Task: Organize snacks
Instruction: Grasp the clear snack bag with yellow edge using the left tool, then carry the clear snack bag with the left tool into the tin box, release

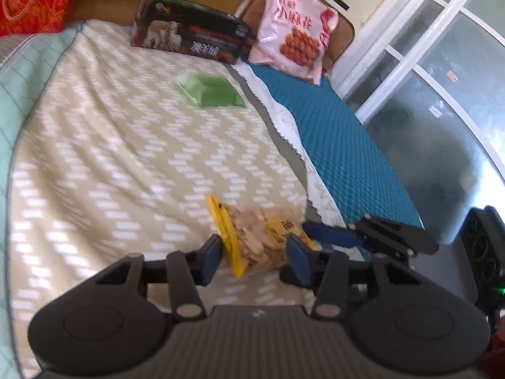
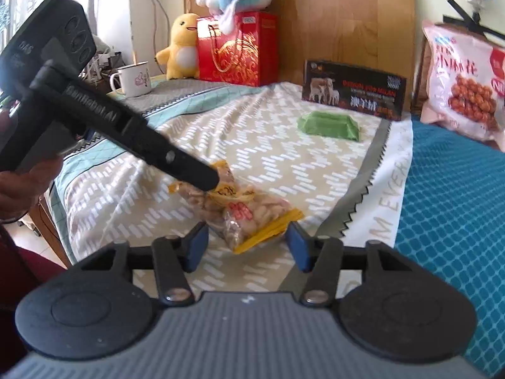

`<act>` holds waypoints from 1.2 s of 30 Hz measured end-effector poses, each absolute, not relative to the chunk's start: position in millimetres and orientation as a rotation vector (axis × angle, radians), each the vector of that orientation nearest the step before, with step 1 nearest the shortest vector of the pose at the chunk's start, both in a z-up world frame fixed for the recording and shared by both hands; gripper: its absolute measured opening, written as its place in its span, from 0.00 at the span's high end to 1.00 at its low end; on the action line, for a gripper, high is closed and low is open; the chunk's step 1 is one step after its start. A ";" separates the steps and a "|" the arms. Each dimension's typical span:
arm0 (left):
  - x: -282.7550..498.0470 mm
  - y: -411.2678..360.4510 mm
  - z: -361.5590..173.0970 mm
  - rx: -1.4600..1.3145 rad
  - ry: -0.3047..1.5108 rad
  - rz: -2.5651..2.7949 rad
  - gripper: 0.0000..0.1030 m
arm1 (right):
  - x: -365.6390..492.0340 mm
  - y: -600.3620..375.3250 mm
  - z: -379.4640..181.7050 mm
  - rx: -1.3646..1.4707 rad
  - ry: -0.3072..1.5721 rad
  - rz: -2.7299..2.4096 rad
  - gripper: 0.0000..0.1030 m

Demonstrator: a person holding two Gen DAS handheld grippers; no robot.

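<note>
A clear snack bag with yellow ends lies on the beige zigzag blanket. My left gripper is open, with its blue pads either side of one end of the bag. My right gripper is open around the other yellow end; it also shows in the left wrist view. The left gripper's finger reaches onto the bag from the left. A green packet lies further back.
A dark box and a pink snack bag stand against the wooden headboard. A red gift bag, plush toys and a mug sit at the back left. A teal mat covers the right side.
</note>
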State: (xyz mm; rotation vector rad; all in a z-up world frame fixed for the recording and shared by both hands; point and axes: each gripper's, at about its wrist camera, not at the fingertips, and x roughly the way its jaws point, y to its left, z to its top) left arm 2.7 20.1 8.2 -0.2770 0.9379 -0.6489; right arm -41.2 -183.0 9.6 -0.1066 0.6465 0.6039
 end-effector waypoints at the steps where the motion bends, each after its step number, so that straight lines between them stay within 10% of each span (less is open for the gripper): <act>1: 1.5 18.6 8.1 -0.270 0.937 -0.657 0.58 | -41.9 -183.4 10.1 -0.104 0.646 0.597 0.54; 14: -4.1 31.0 -4.2 -0.350 1.004 -0.767 0.73 | -30.8 -177.4 12.0 -0.029 0.655 0.612 0.81; 20: 1.6 48.4 7.2 -0.373 0.994 -0.751 0.42 | -26.3 -176.2 10.8 -0.026 0.652 0.630 0.81; 23: 8.6 62.8 9.2 -0.448 0.982 -0.728 0.42 | -23.4 -178.8 10.3 -0.020 0.656 0.641 0.81; 29: 16.8 56.0 -5.9 -0.476 1.021 -0.692 0.70 | -12.9 -188.8 6.8 0.101 0.707 0.672 0.82; 36: 32.2 54.0 13.6 -0.425 0.950 -0.701 0.76 | -3.6 -191.5 14.5 0.156 0.696 0.682 0.83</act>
